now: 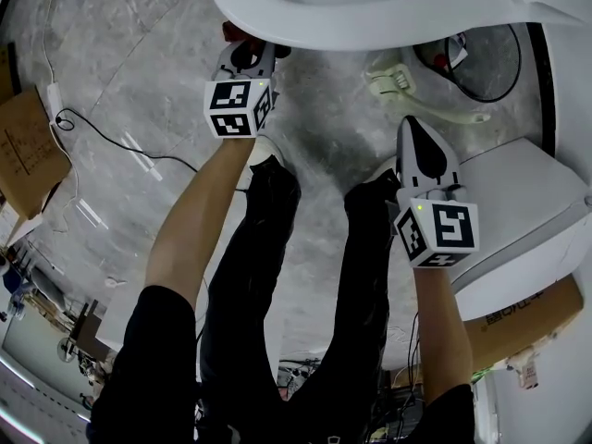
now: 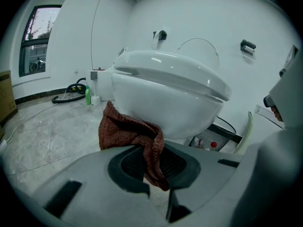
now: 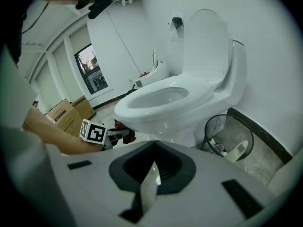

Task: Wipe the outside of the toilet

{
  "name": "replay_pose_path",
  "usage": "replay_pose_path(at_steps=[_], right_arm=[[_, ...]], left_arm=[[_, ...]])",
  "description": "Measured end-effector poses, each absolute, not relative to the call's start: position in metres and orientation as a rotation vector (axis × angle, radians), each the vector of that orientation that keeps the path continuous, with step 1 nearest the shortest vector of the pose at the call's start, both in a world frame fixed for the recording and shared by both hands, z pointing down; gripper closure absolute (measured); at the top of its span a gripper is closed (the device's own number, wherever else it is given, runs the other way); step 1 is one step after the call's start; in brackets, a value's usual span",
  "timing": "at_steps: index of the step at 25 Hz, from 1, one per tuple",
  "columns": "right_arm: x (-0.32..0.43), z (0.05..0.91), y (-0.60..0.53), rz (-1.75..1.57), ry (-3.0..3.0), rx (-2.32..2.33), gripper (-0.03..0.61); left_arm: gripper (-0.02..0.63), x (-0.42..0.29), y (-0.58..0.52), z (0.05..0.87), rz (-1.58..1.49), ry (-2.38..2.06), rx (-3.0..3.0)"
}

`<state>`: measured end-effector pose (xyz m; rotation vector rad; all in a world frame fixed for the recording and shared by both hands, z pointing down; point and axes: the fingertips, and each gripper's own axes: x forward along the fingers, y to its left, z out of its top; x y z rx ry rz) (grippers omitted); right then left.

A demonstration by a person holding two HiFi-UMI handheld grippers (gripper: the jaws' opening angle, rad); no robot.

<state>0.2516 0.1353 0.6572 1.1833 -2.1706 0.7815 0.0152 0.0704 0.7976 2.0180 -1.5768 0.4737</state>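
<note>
Cloth (image 2: 125,129), rust-red and bunched, was clamped between the jaws of the left gripper (image 2: 158,186). Most of it stuck out beyond the tips in a loose wad. That wad sat right against the lower front curve of the toilet (image 2: 165,93), on the outside of the bowl under the rim. I could not tell whether it was pressed to the porcelain or only just beside it.

From above, the left gripper (image 1: 246,54) reached in under the bowl's (image 1: 370,7) edge, with a bit of red cloth (image 1: 231,31) showing past it.

The right gripper (image 1: 413,137) hung well apart from the toilet, low over the grey floor (image 1: 139,81) near the person's right leg. Its jaws were drawn together to a thin slit, with nothing between them.

From the right gripper (image 3: 149,183) the toilet (image 3: 189,103) showed against the wall, seat down and lid up. The left gripper (image 3: 116,134) was at its near side, and a wire bin (image 3: 227,126) stood beside the base. Cardboard boxes (image 3: 66,112) stood further off, by the window.
</note>
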Motion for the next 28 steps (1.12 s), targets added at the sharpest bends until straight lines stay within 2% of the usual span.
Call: replay_pose_path(at_steps=[13,28], right_arm=[[0.311,0.647,0.141,0.788,-2.207,1.143,0.577],[0.402,0.637,0.138,0.842,-2.194,1.19,0.577]], left_arm=[[0.561,0.086,0.086,0.796,0.44,-1.602,1.93],[0.561,0.221,0.053,0.794,0.441,-1.488,1.985]])
